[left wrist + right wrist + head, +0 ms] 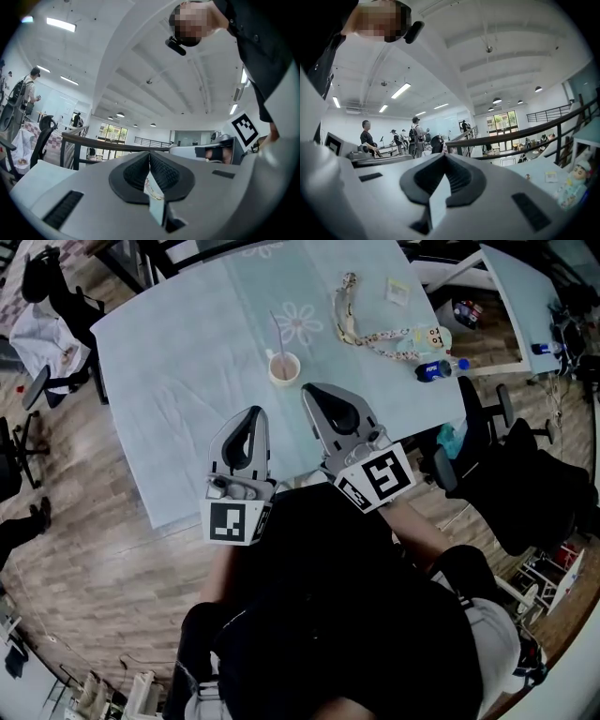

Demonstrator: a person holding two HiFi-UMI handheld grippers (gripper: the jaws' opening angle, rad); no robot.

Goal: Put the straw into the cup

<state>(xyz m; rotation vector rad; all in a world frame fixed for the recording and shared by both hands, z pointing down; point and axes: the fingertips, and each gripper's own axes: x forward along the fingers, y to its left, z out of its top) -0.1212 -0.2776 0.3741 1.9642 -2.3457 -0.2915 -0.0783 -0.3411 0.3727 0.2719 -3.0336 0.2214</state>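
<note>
A small paper cup (284, 368) stands on the pale blue tablecloth (178, 362) near the table's middle. A thin straw (277, 335) sticks up out of it, leaning left. Both grippers are held up off the table, close to the head camera and nearer me than the cup. My left gripper (252, 412) is shut with nothing between its pads (140, 169). To its right, my right gripper (313, 390) is also shut and empty. Both gripper views look level across the room, so neither shows the cup or the straw; each one's jaws meet at the tip.
A patterned lanyard (354, 322), a small doll (427, 337), a blue-capped bottle (436, 368) and a small card (397, 292) lie at the table's far right. Office chairs (511, 460) stand around the table. A second table (525, 296) is at the upper right. People (367, 136) stand far off.
</note>
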